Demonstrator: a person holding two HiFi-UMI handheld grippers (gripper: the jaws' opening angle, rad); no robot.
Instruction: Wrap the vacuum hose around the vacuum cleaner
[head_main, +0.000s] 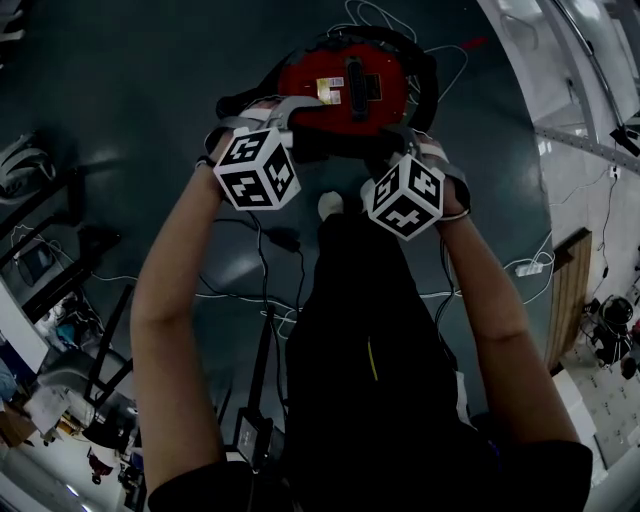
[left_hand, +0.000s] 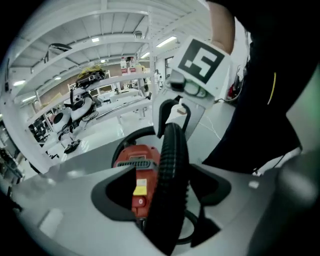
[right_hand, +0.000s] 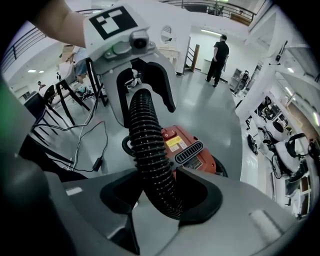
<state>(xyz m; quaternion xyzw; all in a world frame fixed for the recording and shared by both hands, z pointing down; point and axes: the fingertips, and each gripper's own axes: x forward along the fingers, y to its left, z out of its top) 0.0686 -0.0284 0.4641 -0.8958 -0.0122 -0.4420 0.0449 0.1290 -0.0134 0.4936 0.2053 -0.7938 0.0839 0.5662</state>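
R gripper clamps ribbed black hose; L gripper jaws wide, hose passing between, unpinched. Glossy red plastic vac beyond both tips.

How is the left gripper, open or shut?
Open. The left gripper has its fingers apart, the hose loose between them.

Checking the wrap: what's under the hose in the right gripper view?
The red vacuum cleaner, its vent grille and yellow label showing. The hose hides part of its body.
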